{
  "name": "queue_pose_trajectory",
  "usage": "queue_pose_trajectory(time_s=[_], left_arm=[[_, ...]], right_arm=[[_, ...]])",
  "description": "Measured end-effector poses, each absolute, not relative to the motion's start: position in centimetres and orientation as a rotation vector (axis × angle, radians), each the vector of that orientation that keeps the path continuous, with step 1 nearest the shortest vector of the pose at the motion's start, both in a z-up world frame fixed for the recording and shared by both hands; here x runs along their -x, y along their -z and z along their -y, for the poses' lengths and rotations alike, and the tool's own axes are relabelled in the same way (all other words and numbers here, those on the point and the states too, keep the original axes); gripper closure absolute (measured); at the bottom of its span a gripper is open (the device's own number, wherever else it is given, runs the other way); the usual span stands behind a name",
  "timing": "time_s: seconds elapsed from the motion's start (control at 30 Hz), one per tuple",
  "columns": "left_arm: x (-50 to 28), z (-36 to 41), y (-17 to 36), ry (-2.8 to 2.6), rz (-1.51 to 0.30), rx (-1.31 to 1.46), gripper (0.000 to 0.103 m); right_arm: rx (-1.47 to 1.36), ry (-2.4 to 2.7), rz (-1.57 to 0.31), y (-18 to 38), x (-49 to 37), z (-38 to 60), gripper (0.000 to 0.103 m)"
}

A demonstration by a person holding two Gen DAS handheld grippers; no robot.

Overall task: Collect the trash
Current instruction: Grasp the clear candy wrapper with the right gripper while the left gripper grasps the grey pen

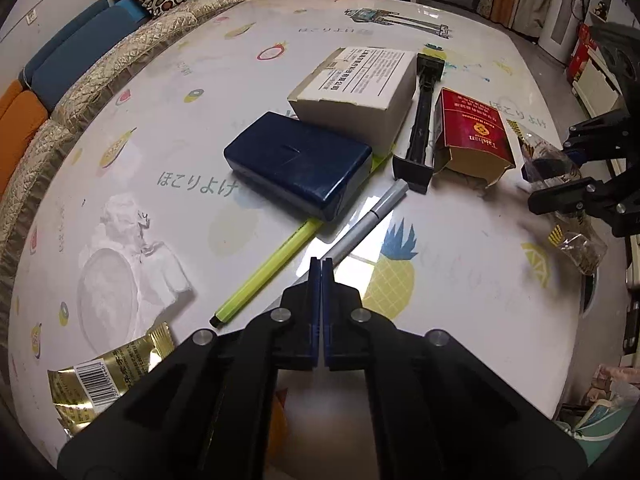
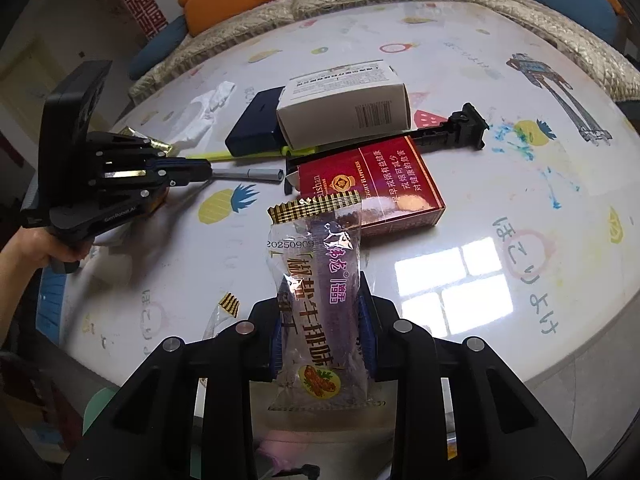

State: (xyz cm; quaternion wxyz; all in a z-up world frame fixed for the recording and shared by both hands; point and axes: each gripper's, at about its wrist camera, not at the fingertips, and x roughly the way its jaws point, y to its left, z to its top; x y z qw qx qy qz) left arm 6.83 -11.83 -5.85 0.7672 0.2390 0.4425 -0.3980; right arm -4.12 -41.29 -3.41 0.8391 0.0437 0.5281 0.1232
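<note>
My right gripper [image 2: 322, 284] is shut on a clear snack wrapper [image 2: 320, 280] with purple print and a gold striped edge, which stands up between its blue pads [image 2: 276, 340]. In the left wrist view the same gripper [image 1: 548, 172] and wrapper [image 1: 576, 240] show at the table's right edge. My left gripper [image 1: 321, 260] is shut with nothing between its fingers, its tips right beside the end of a grey pen [image 1: 368, 220]. A gold wrapper [image 1: 100, 384] and crumpled white tissue [image 1: 132, 240] lie at the left. An open red cigarette box [image 1: 472, 136] lies mid-right.
On the white fruit-print table [image 1: 460, 280] lie a white carton [image 1: 356, 88], a dark blue case [image 1: 296, 164], a black plastic tool [image 1: 420, 128] and a yellow-green pen [image 1: 264, 276]. A quilted sofa [image 1: 120, 60] with cushions curves behind. A person's hand [image 2: 52, 248] holds the left gripper.
</note>
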Motion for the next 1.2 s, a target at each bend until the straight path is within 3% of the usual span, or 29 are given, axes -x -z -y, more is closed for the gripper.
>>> queue_pose_trajectory(time_s=[0.1,0.13,0.17,0.23,0.3,0.43,0.53,0.6,0.7,1.2], left_arm=[[-6.5,12.2,5.6,0.856,-0.933,-0.558,0.098],[-6.3,12.3,5.4,0.862,-0.921,-0.562,0.086],[-6.2,12.4,5.1,0.868,-0.91,-0.563,0.067],[-6.0,12.5,4.5,0.883,-0.877,-0.558,0.048],[-5.7,12.8,4.3,0.907,-0.865,-0.564,0.044],[-5.5,13.4,5.2,0.929,-0.881,-0.599,0.045],[-5.2,13.6,6.1,0.94,-0.897,-0.604,0.064],[-5.3,13.3,5.9,0.939,-0.896,-0.591,0.068],[-6.2,13.0,5.7,0.912,-0.927,-0.556,0.087],[-6.4,13.4,6.0,1.039,-0.928,-0.648,0.088]], right_arm=[[-0.103,-0.273,-1.11,3.1,4.2,41.4,0.072],[-0.1,-0.274,-1.11,3.1,4.2,41.4,0.072],[-0.095,-0.274,-1.113,3.1,4.3,41.4,0.072],[-0.098,-0.275,-1.117,3.2,4.3,41.5,0.072],[-0.107,-0.276,-1.118,3.3,4.3,41.7,0.072],[-0.114,-0.272,-1.126,3.6,3.9,42.0,0.072],[-0.111,-0.275,-1.129,3.7,3.9,41.9,0.072],[-0.11,-0.279,-1.134,3.8,3.9,41.8,0.072],[-0.111,-0.283,-1.138,4.0,3.8,41.8,0.072],[-0.137,-0.339,-1.158,4.2,3.1,42.2,0.072]])
